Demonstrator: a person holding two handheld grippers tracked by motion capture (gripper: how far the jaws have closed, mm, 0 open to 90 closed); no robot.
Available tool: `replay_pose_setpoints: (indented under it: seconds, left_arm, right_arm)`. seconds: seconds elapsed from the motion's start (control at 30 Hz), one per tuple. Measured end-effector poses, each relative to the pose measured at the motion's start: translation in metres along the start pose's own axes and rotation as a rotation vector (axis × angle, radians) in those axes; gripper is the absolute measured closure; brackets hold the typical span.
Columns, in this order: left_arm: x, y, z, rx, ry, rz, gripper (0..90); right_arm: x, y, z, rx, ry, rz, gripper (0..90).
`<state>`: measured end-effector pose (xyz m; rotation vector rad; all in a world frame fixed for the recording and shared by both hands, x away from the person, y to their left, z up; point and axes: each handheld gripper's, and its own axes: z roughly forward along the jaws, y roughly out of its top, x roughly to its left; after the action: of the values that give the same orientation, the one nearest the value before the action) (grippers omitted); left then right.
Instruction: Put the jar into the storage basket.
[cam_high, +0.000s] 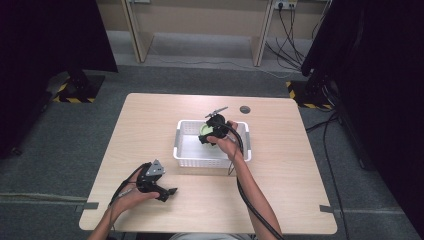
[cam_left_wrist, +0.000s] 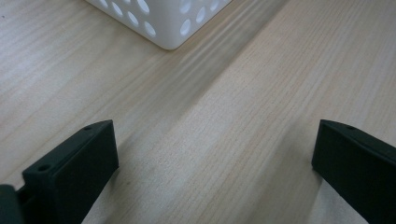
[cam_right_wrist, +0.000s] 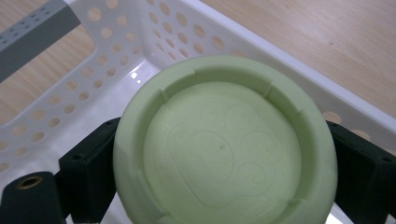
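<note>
Right tongs (cam_high: 210, 131) over the white basket (cam_high: 185, 150), near its far right corner. Clamped on a pale green round lid (cam_right_wrist: 224, 144), one jaw pressed against each side of its rim. Lid (cam_high: 205, 129) held above the basket interior; whether it touches the basket floor cannot be told. In the right gripper view, lid face turned toward the camera: raised rim with small notches, faint embossed outline on the inner disc. Basket wall (cam_right_wrist: 154, 42) behind the lid, perforated with round holes, a handle cut-out at upper left with the wooden surface (cam_right_wrist: 317, 42) seen beyond. Basket floor glossy white, bare where visible.

Left tongs (cam_high: 171, 192) low over the surface (cam_high: 280, 200), at the near left, well apart from the basket. Spread wide in the left gripper view (cam_left_wrist: 215, 163), nothing between the jaws but bare wood grain. Basket corner (cam_left_wrist: 163, 23) ahead of them at the top of that view, holes visible in both walls.

Basket sits near the surface's middle, slightly toward the far edge. Grey round grommet (cam_high: 244, 109) in the surface just beyond the basket's far right corner.
</note>
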<state>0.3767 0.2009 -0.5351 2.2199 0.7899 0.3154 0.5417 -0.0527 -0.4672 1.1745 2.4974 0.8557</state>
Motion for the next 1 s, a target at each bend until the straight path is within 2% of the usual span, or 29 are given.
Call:
replay_pose_setpoints:
  seconds: [0.1, 0.27, 0.4, 0.47, 0.6, 1.0]
  left_arm:
    - [0.000, 0.000, 0.000, -0.001, 0.000, -0.002, 0.0]
    - [0.000, 0.000, 0.000, 0.000, 0.000, -0.001, 0.0]
    - [0.000, 0.000, 0.000, 0.000, 0.000, -0.001, 0.0]
    - [0.000, 0.000, 0.000, 0.000, 0.000, -0.001, 0.0]
    - [0.000, 0.000, 0.000, 0.000, 0.000, -0.001, 0.0]
    - [0.000, 0.000, 0.000, 0.000, 0.000, -0.001, 0.0]
  right_arm:
    - [-0.002, -0.001, 0.004, 0.007, -0.015, 0.001, 10.5]
    - [-0.004, -0.003, 0.005, -0.008, -0.009, 0.009, 10.3]
    - [-0.002, -0.005, 0.006, 0.001, -0.009, 0.003, 9.0]
    - [-0.002, -0.005, 0.003, -0.009, -0.007, 0.020, 8.1]
    - [-0.002, -0.004, -0.006, -0.006, 0.001, 0.021, 7.4]
    - [-0.002, -0.010, -0.030, -0.048, 0.016, 0.025, 7.0]
